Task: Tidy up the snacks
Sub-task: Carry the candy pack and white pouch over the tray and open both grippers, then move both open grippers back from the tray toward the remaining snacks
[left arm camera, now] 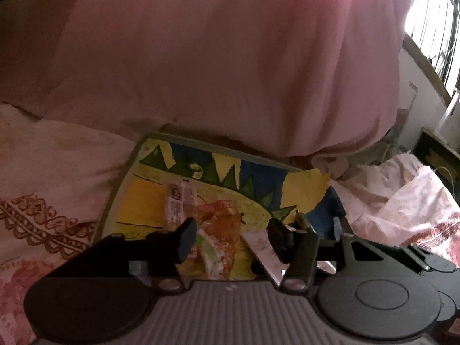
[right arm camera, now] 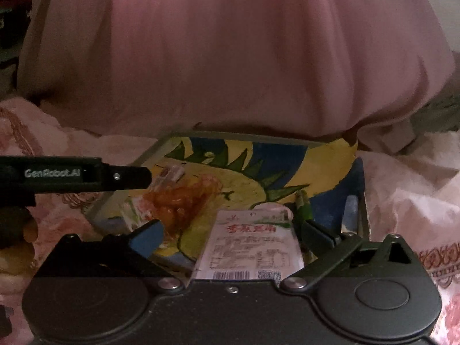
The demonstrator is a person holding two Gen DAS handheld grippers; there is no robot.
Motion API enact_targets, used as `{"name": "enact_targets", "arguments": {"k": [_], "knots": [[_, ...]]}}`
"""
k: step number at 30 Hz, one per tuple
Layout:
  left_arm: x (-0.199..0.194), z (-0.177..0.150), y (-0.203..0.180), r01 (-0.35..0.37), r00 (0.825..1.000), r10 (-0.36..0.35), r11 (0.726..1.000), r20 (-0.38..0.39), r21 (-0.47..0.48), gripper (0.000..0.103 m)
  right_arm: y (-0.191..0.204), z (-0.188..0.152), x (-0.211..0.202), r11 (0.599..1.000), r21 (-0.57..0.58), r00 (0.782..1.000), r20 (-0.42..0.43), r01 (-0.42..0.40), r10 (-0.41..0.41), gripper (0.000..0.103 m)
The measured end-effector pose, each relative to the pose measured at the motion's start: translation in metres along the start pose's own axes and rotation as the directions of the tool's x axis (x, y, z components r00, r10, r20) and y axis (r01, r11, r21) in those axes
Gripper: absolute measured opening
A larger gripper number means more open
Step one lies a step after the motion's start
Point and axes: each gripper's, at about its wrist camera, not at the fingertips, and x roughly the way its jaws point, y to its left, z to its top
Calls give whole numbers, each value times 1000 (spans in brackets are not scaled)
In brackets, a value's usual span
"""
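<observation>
jaws: both released | white snack packet [right arm camera: 250,247] between right jaws | on tray [right arm camera: 330,155]

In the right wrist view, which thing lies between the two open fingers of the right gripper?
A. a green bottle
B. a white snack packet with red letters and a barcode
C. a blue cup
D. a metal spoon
B: the white snack packet, with red letters and a barcode, lies flat on the painted board inside the open right gripper.

White packet [right arm camera: 250,247], orange bag [right arm camera: 181,201] lying flat.
</observation>
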Motion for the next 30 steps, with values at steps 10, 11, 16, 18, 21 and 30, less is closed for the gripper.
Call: {"name": "enact_targets", "arguments": {"k": [10,11,16,18,21,30], "knots": [[-50,-7,-11,-69,995,65,996,73,53,88,-5,3,-64,999,29,995,98,21,-24,102],[-55,-7,-14,-75,994,70,995,82,60,91,-6,2,-72,999,27,993,113,26,-29,102],[-89,-16,-26,-96,986,85,993,145,70,103,0,-9,-113,999,-26,984,177,38,-33,102],[-100,-23,-31,-104,984,91,991,152,82,103,6,-14,-129,998,-45,979,202,44,-34,102],[-118,-35,-41,-124,983,105,985,150,120,103,13,-22,-151,998,-51,973,229,46,-33,102],[-156,-76,-58,-192,980,175,959,98,209,103,36,-57,-196,986,-124,977,196,113,-87,102]]}}
